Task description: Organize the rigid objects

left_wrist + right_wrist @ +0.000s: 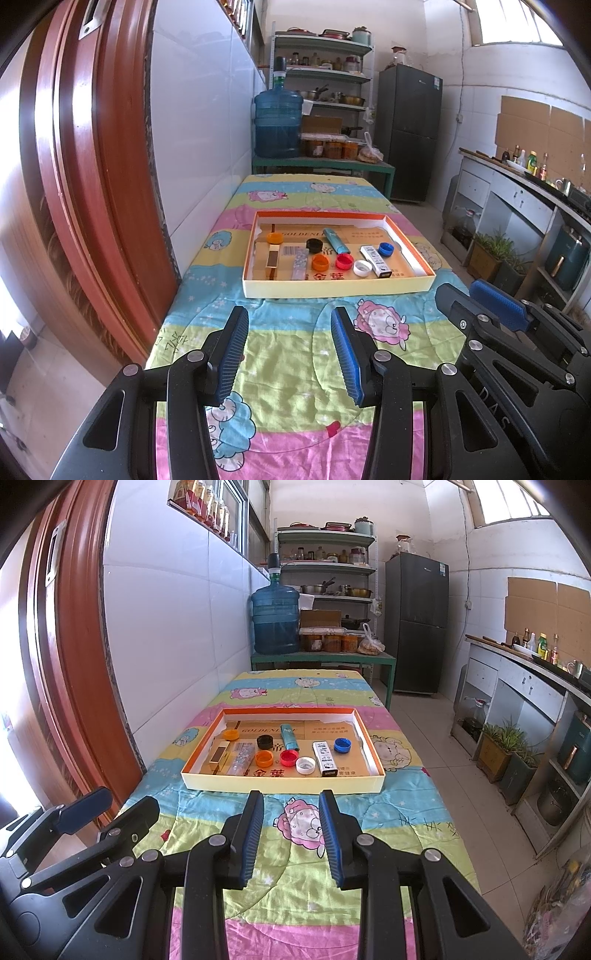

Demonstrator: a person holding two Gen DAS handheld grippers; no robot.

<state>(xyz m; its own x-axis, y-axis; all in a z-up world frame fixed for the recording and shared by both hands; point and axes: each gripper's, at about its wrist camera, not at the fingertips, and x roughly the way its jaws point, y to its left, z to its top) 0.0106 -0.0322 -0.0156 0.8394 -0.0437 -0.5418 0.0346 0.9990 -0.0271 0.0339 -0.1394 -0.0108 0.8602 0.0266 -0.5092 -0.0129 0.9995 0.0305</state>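
A: Cardboard is lining the shallow tray (375, 777), which is sitting on the cartoon-print cloth (295, 853) ahead of both grippers. What is lying in it, left to right?

B: At the left a flat yellow box with a dark strip (218, 757) is lying beside a clear patterned packet (240, 760). Behind them a yellow-orange cap (231, 734) is sitting alone. Next a black cap (265, 741) is resting behind an orange cap (264, 758), then a red cap (289, 757) with a teal lighter (288, 735) lying behind it. A white cap (306, 765) is sitting just beside the red one, a white printed stick-shaped box (325, 758) is lying right of that, and a blue cap (342, 745) is ending the row.

A: How many of each?

B: I am counting six caps, one lighter, one white box, one yellow box, one packet. Ten pieces, all inside the single tray.

A: And the grippers?

B: The left gripper (290, 354) is hovering over the cloth with its fingers apart, nothing between them. The right gripper (291, 834) is doing likewise, its fingers standing a little closer, also empty. Both are staying short of the tray's near wall.
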